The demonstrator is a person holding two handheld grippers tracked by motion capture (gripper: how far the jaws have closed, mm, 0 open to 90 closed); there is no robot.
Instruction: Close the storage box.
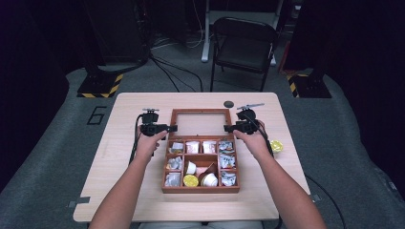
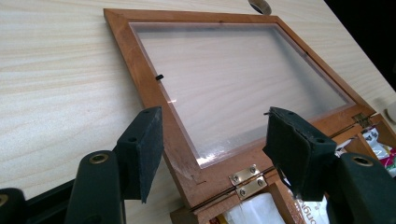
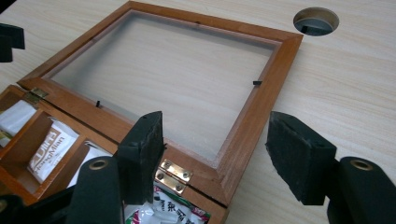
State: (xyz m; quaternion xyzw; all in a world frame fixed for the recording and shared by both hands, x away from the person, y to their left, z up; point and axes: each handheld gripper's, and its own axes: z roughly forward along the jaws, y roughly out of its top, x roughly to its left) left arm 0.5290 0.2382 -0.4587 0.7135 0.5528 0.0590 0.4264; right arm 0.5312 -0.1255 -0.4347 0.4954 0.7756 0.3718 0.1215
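- A large grey numeral "6" (image 1: pixel 97 115) is showing on the floor mat (image 1: pixel 57 143), just left of the tabletop (image 1: pixel 138 102) in the high view.
- A white sachet (image 3: pixel 50 148) is lying in a compartment of the wooden box (image 3: pixel 28 179) in the right gripper view; its brown lettering is reading roughly "…eeMan", the start blurred.
- Another packet (image 2: pixel 303 207) at the bottom edge of the left gripper view is carrying red letters, too cut off to read.

Black folding chair (image 1: pixel 243 45) at top centre, behind table (image 1: pixel 124 191). Yellow round cup (image 1: pixel 276 145) sits right of centre, near table's right edge. Dark cable hole (image 1: pixel 229 104) upper-mid tabletop.
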